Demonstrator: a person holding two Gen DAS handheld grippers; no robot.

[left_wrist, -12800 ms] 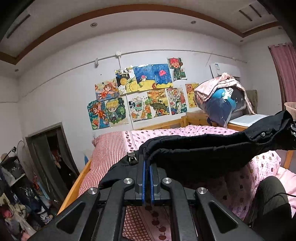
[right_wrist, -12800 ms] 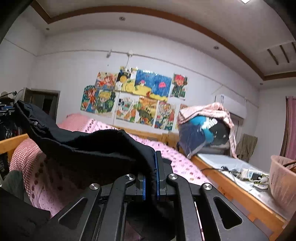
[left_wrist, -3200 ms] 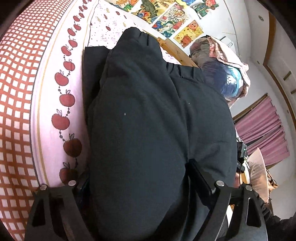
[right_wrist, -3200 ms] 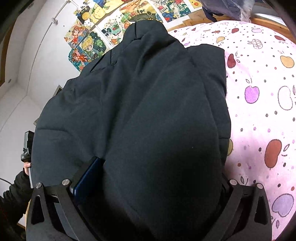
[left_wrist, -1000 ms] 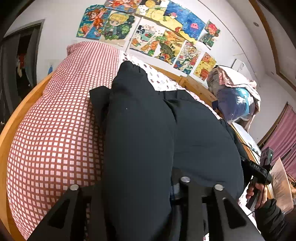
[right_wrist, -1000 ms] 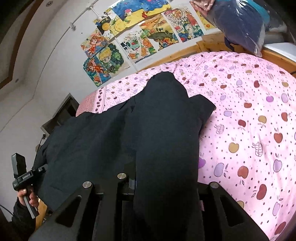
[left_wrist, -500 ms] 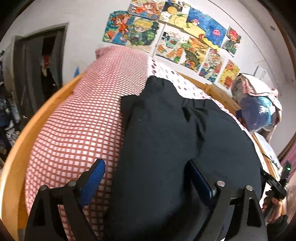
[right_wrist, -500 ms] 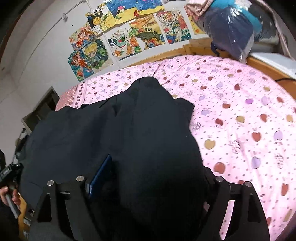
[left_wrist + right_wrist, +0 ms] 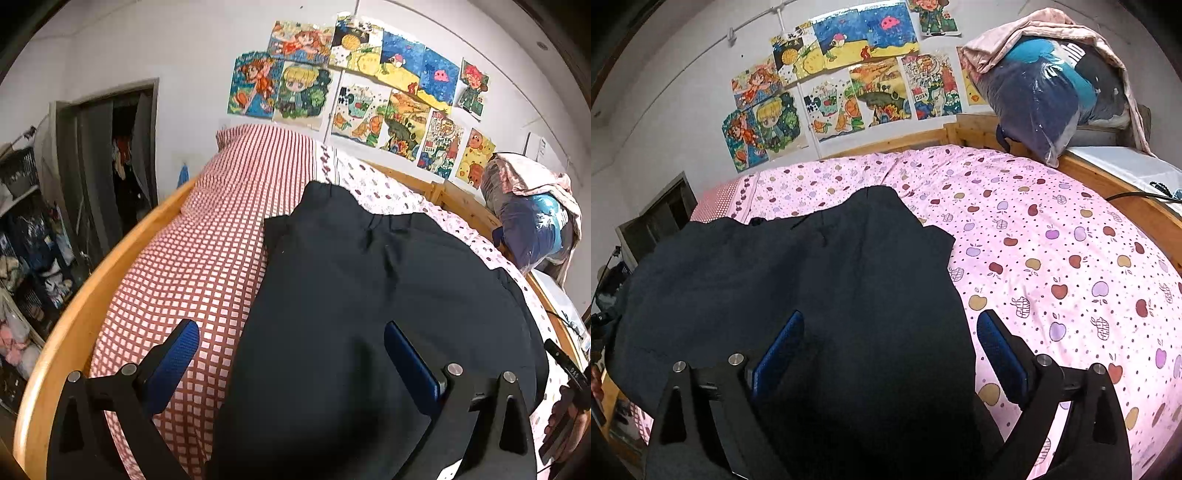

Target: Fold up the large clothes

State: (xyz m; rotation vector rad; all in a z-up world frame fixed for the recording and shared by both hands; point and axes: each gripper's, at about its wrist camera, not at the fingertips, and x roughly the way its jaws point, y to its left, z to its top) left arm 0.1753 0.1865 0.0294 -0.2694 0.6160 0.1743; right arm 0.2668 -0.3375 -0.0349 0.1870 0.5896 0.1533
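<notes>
The black garment (image 9: 369, 295) is laid flat on the bed (image 9: 1052, 240), across the border between the red checked part and the pink apple-printed part of the cover. At least one fold seems already made: the cloth is seen in layers, with a narrow end towards the wall. The left gripper (image 9: 291, 354) is spread wide and nothing is held; the right gripper (image 9: 890, 343) is also released, its blue pads (image 9: 1001, 350) standing on either side of the cloth. It is judged that a further fold may be needed for a compact bundle
</notes>
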